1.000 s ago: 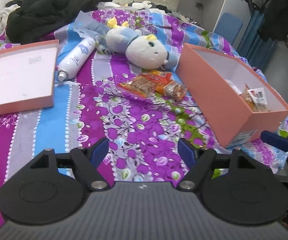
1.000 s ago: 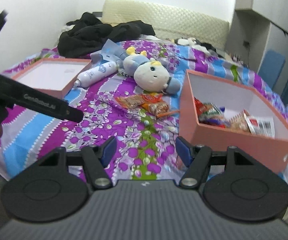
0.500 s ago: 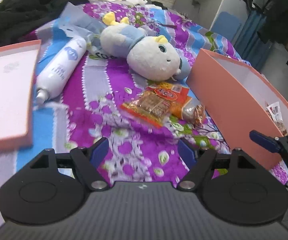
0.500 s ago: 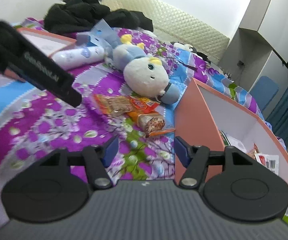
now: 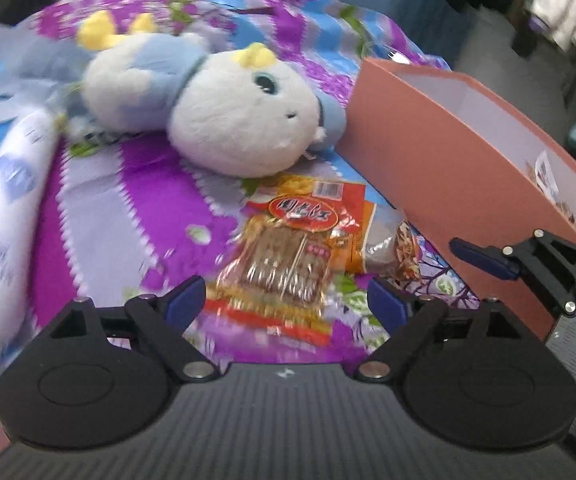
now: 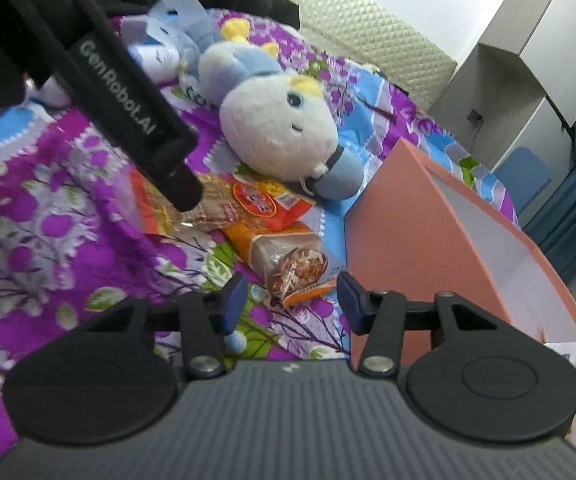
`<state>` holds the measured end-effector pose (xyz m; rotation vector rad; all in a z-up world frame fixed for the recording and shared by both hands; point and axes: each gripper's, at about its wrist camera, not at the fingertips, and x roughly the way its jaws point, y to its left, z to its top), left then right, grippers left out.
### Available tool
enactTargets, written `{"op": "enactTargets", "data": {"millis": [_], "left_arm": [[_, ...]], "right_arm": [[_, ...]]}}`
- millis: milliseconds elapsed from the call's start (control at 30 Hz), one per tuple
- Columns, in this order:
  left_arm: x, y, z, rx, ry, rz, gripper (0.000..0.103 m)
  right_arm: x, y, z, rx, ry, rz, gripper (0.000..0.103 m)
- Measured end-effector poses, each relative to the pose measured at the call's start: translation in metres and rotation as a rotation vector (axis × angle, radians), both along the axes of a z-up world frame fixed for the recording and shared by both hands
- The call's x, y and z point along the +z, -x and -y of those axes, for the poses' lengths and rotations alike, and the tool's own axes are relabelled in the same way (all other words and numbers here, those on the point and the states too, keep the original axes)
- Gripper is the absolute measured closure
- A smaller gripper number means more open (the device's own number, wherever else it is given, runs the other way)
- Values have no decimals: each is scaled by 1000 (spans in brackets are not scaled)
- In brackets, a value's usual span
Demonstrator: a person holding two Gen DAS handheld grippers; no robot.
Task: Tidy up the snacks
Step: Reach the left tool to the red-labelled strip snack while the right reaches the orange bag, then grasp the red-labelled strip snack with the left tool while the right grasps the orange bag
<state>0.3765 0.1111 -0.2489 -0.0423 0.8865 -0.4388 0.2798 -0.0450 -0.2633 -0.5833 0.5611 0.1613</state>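
Both grippers, left (image 5: 286, 300) with jaws just widening over the red packet (image 5: 288, 256) and right (image 6: 289, 300) narrowing but empty at the orange packet (image 6: 284, 256) beside the box (image 6: 415, 248), may collide, since the overlapping packets lie close together

Your left gripper (image 5: 286, 300) tilts down, jaws wide and just been opening, nothing pressed between them. Your right gripper (image 6: 289, 298) sits narrower, jaws just been closing, pads gripping nothing.

"genrobot.ai" on left gripper (image 6: 176, 184) (white lettering).
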Motion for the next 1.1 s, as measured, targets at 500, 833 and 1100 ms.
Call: {"op": "enactTargets", "data": {"millis": [500, 833, 1100], "left_arm": [[-33, -38, 13, -62, -73, -49, 21], [-15, -15, 14, -6, -124, -46, 46], [10, 32, -3, 115, -110, -62, 49]], "right_arm": [[-17, -16, -1, -4, 9, -25, 77], [-2, 0, 3, 4, -16, -2, 84], [16, 30, 6, 23, -41, 4, 85]]}}
